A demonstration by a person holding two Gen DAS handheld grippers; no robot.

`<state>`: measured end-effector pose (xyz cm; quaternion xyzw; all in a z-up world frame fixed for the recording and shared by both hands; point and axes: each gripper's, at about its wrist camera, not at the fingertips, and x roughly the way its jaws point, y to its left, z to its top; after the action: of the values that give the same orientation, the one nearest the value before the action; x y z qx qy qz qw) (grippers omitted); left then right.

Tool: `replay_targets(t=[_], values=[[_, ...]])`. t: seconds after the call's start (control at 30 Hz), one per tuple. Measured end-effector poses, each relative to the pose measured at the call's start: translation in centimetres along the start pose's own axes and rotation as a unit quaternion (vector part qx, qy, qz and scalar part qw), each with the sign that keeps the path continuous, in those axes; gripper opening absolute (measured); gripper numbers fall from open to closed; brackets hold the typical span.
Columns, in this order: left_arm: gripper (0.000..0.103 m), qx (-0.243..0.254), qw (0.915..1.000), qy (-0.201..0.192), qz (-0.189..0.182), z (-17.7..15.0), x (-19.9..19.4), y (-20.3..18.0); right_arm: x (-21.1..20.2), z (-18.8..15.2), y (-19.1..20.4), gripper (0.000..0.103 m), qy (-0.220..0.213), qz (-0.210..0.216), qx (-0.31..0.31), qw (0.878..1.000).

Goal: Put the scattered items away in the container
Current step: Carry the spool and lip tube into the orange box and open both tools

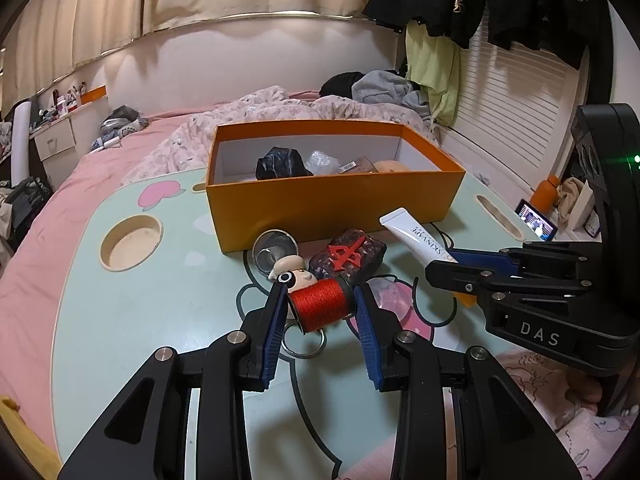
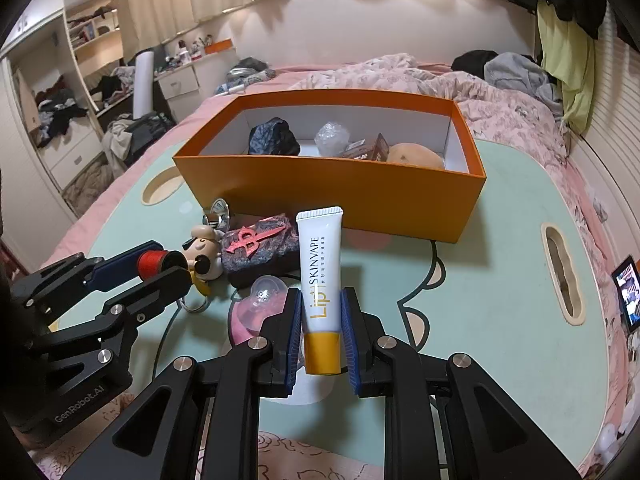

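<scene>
My left gripper point(image 1: 320, 300) is shut on a spool of red thread point(image 1: 320, 305), held just above the mint table; it also shows at the left of the right wrist view as the left gripper point(image 2: 164, 266). My right gripper point(image 2: 320, 300) is shut on a white tube point(image 2: 322, 276) with a yellow cap, its crimped end pointing at the orange box point(image 2: 360, 196). The box point(image 1: 320, 208) stands open with several items inside. A dark pouch with a red emblem point(image 1: 348, 257), a small doll keychain point(image 1: 290, 274) and a metal cup point(image 1: 274, 250) lie in front of the box.
A pink clear piece point(image 2: 260, 304) lies beside the right gripper's left finger. The mint table point(image 1: 132, 312) has a round cup hole point(image 1: 130, 240) on the left and a slot point(image 2: 560, 276) on the right. Bed covers and clothes surround the table.
</scene>
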<state>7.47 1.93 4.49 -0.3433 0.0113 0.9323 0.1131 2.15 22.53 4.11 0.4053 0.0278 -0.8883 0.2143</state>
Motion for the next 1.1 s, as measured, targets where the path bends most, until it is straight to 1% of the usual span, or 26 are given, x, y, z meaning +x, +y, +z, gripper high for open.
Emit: replay_targets(t=[0.3,0.37,0.47,0.57,0.63,0.67,0.73,0.8,0.87,0.9,1.03,1.1], values=[[0.036,-0.001,1.0,0.002,-0.001,0.0,0.0,0.0,0.1,0.0,-0.2,0.019,0.002,0.005,0.007,1.0],[0.036,0.002,1.0,0.0,-0.002,0.2,-0.1,0.0,-0.1,0.2,-0.2,0.019,-0.002,0.004,0.006,1.0],[0.036,0.007,0.9999,-0.005,-0.014,1.2,-0.2,0.0,-0.7,0.8,-0.2,0.019,-0.015,0.004,0.003,1.0],[0.036,0.002,0.9991,-0.023,-0.034,3.7,-0.5,0.5,-1.8,2.4,-0.5,0.019,-0.04,0.005,0.005,0.999],[0.036,-0.004,0.9978,-0.038,-0.054,6.5,-0.4,0.9,-2.3,4.4,-0.9,0.019,-0.059,0.002,0.008,0.998],[0.036,-0.005,0.9971,-0.047,-0.06,8.1,-0.1,1.0,-2.3,5.2,-1.1,0.019,-0.064,-0.002,0.008,0.998],[0.036,-0.005,0.9968,-0.051,-0.061,10.4,0.9,1.2,-1.6,7.4,-1.8,0.019,-0.068,-0.013,0.014,0.998],[0.036,-0.015,0.9967,-0.041,-0.069,12.8,3.1,1.7,-0.3,9.3,-2.6,0.019,-0.059,-0.001,0.037,0.998],[0.036,-0.024,0.9964,-0.019,-0.079,14.1,5.5,2.0,1.3,10.6,-3.0,0.019,-0.047,0.0,0.048,0.998],[0.036,-0.024,0.9965,-0.011,-0.079,14.3,6.4,2.1,1.8,10.9,-3.0,0.019,-0.044,-0.005,0.05,0.998],[0.036,-0.013,0.9986,0.014,-0.05,14.5,9.6,1.9,4.5,11.6,-3.5,0.019,-0.023,-0.016,0.059,0.998],[0.036,-0.019,0.9985,0.019,-0.048,14.2,10.3,2.0,5.1,11.6,-3.6,0.019,-0.017,-0.018,0.061,0.998]])
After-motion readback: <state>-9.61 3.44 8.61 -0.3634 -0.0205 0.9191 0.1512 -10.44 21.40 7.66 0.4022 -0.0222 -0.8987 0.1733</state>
